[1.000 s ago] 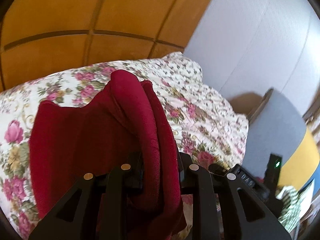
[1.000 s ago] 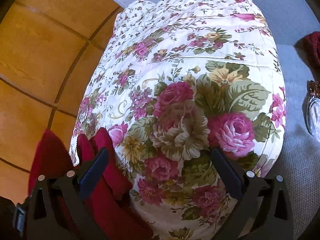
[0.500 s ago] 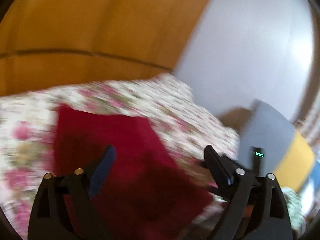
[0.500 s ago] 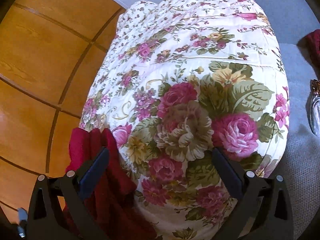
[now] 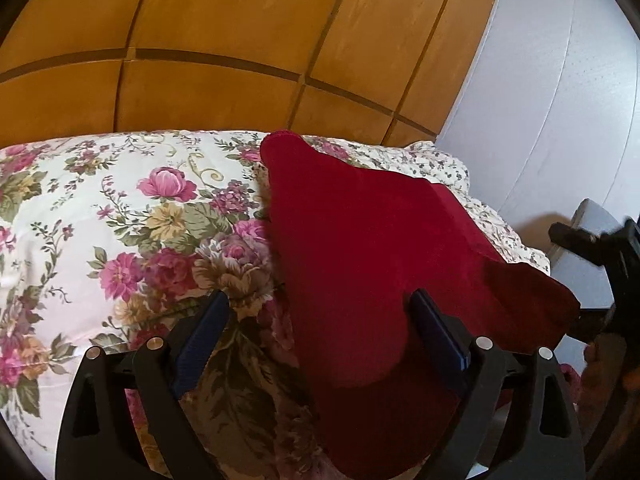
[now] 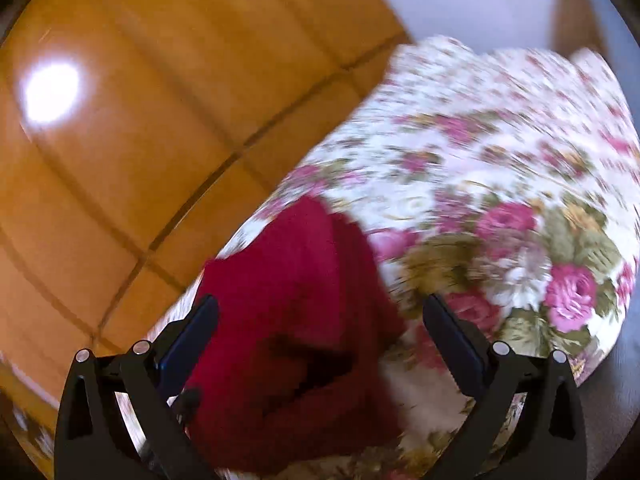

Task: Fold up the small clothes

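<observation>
A dark red cloth (image 5: pixel 368 248) lies spread on the floral quilt (image 5: pixel 120 216), one corner hanging off the quilt's right edge. My left gripper (image 5: pixel 320 332) is open above the cloth's near end, its jaws wide and holding nothing. In the blurred right wrist view the same red cloth (image 6: pixel 296 320) sits bunched on the quilt (image 6: pixel 500 200). My right gripper (image 6: pixel 320 340) is open over the cloth, and its pads do not press on the fabric.
An orange wood-panelled wall (image 5: pixel 240 40) rises behind the quilt, with a white wall (image 5: pixel 560 100) to the right. A grey surface (image 5: pixel 584 272) and a black device (image 5: pixel 616 264) stand at the right edge, where a hand shows low down.
My left gripper let go of the red cloth and pulled back; the cloth now lies flat on the quilt. The right gripper rolled and swung over toward the cloth.
</observation>
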Tool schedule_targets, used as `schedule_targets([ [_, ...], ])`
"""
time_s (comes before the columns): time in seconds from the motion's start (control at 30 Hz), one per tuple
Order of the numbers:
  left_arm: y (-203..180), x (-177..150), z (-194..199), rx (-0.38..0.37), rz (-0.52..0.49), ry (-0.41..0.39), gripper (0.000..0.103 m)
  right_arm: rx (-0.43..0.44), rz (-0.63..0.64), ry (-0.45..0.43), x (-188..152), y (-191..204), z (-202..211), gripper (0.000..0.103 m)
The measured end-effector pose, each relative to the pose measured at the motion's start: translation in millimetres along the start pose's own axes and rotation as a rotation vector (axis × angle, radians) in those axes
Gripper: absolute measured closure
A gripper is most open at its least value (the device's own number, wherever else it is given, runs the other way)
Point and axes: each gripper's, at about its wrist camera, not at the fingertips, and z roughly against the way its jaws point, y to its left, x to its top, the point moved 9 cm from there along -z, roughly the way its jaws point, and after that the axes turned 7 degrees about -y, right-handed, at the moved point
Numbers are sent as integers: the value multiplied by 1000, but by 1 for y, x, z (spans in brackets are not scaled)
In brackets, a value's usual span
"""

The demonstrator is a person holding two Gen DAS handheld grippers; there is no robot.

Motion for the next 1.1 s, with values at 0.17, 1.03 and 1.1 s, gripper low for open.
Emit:
schedule_targets([
  [0.17,-5,-3,-1,-34,-26,-3,11,-300,19,140,-35,-50,-16,2],
  [1.03,-44,56,-50,159,-345,81,8,-362,-45,179,-46,-75,-23,2],
  [1.1,-36,48,-68,216,-381,129,8,-357,-27,160,-42,-70,-21,2],
])
